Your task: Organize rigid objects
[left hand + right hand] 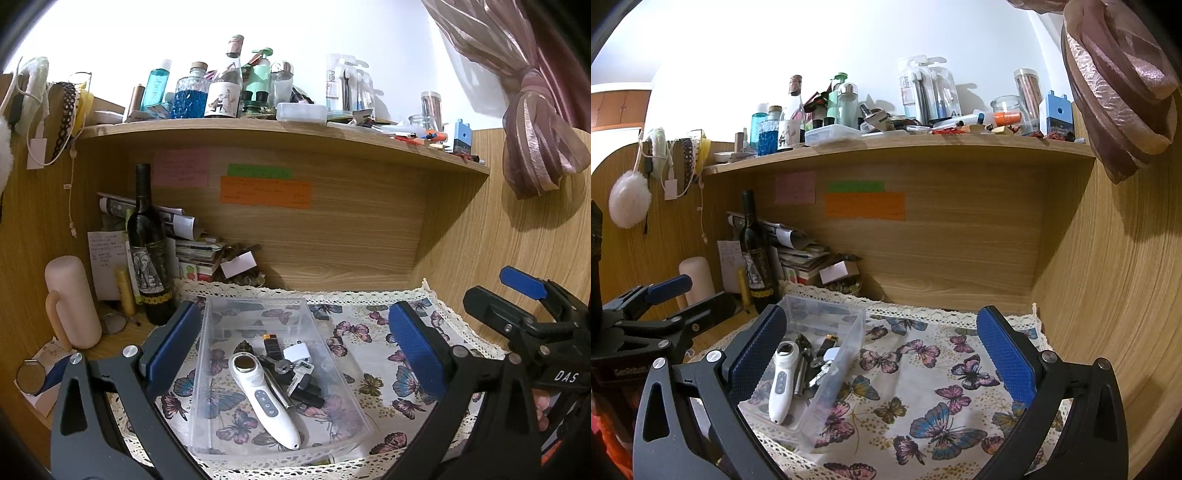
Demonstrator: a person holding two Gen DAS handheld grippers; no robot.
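A clear plastic bin point(258, 314) point(849, 332) stands on a butterfly-print cloth point(369, 354) point(923, 387). In it lie a white handheld device point(264, 398) point(779, 384), a silver cylinder point(800, 374), keys point(291, 369), a white plug point(297, 352) and a black lighter point(271, 343). My left gripper point(295, 354) is open and empty, hovering over the bin; it also shows in the right wrist view point(676, 295). My right gripper point(881, 358) is open and empty above the cloth, right of the bin; it also shows in the left wrist view point(517, 295).
A dark wine bottle point(149, 251) point(757, 254), a pink cylinder point(72, 302), a yellow tube point(125, 291) and stacked papers point(192, 251) stand at the back left. A wooden shelf point(280, 129) point(905, 147) above holds several bottles and jars. A curtain point(535, 147) hangs at right.
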